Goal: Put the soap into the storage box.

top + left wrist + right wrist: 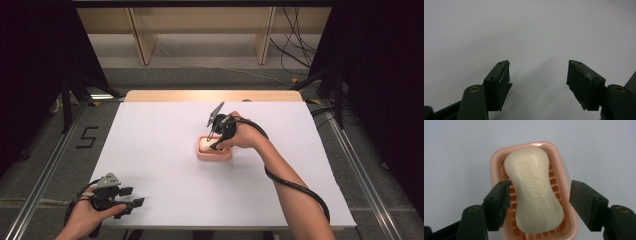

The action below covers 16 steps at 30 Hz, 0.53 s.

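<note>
One soap bar (pixel 535 190), lengthwise in dish (pixel 496 162)

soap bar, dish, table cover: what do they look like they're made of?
Soap: waxy, matte cream solid with a moulded-in brand word, so likely ordinary bar soap. Dish: pink, probably moulded plastic, given its glossy rim highlights and slatted floor. Table cover: flat matte white sheet, paper or laminate; cannot tell which.
</note>
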Tool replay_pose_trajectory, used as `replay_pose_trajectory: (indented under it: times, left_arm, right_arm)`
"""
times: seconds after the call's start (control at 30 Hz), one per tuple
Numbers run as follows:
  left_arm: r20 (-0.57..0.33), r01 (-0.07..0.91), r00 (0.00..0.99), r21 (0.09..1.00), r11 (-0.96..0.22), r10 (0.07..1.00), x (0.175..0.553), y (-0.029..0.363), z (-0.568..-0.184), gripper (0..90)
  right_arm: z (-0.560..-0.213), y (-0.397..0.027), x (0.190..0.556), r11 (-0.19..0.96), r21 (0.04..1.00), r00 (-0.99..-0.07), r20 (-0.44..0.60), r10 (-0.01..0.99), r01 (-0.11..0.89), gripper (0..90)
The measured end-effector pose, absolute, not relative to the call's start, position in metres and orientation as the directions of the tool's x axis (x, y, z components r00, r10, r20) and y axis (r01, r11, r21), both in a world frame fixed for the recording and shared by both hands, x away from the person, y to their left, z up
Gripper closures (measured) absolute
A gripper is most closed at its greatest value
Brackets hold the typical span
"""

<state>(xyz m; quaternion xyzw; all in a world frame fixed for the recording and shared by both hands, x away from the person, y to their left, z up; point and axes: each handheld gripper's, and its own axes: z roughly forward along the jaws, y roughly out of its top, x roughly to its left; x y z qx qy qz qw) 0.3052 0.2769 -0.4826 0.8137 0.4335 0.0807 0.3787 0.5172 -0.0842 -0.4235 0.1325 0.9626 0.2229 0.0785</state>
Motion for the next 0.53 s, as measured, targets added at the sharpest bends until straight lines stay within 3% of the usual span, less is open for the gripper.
replay_pose_trajectory:
  times: [0.17, 0.53]
  left_arm:
    - [-0.201, 0.646, 0.608, 0.688, -0.331, 0.768, 0.305, 0.276, -0.484, 34.4]
    - [-0.194, 0.650, 0.608, 0.680, -0.341, 0.770, 0.305, 0.274, -0.485, 34.4]
  right_arm:
    - [-0.413, -0.101, 0.500, 0.839, 0.493, -0.940, -0.109, 0.322, 0.230, 30.2]
    - [-0.435, -0.178, 0.400, 0.758, 0.573, -0.865, -0.157, 0.476, 0.313, 32.4]
